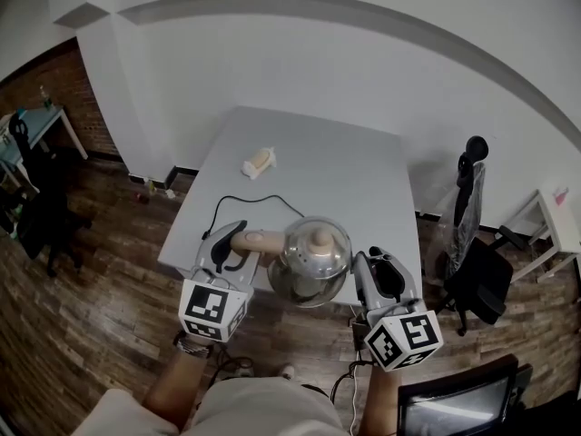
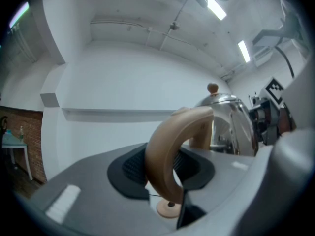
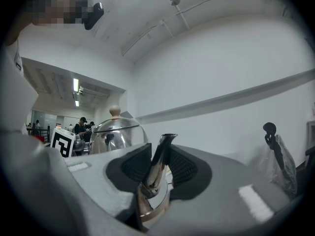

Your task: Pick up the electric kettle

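Steel electric kettle [image 1: 310, 260] hangs over the worktop's [image 1: 363, 166] six-o'clock edge. The left gripper [image 1: 238, 242] fingers clamp its tan handle [image 2: 170, 151]. Only the right gripper [image 1: 362, 264] view shows fingers pinching the spout [image 3: 156, 163].

A plain white wall [image 1: 363, 62] runs behind a pale grey square table [image 1: 354, 153] and meets a strip of red brick wall [image 1: 77, 89] on the left. Underfoot is a dark wood-plank floor [image 1: 91, 307]. A black office chair [image 1: 477, 275] stands to the right (something, perhaps a bag, hangs off it), near a small white side table [image 1: 545, 212]. Long white ceiling strip lights [image 2: 216, 6] glow overhead.
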Tool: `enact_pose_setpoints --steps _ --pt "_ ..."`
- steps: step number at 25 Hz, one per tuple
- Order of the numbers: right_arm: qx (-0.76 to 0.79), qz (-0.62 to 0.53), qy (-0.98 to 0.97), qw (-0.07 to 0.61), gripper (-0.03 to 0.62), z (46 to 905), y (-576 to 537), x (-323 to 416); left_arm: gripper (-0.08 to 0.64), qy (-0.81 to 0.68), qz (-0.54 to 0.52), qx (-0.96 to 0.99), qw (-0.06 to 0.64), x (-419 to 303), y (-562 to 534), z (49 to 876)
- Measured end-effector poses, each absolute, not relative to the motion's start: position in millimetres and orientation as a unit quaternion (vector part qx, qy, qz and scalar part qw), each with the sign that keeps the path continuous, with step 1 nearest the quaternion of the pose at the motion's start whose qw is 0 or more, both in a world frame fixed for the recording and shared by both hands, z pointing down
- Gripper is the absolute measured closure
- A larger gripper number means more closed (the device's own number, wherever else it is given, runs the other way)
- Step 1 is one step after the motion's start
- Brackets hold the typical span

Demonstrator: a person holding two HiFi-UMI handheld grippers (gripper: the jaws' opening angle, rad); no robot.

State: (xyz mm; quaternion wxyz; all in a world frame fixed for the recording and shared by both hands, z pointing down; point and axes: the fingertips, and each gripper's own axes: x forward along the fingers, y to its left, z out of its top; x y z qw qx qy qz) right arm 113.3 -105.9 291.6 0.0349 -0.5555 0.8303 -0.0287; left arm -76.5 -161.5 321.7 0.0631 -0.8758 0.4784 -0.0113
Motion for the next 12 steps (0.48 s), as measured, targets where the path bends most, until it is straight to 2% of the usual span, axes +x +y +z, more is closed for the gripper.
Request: enact_pose_setpoints --steps 12 --pt "-0.570 -0.010 0.821 0.044 0.482 268 -88 98 0.423 0.458 0.010 -0.886 0.073 -89 -153 300"
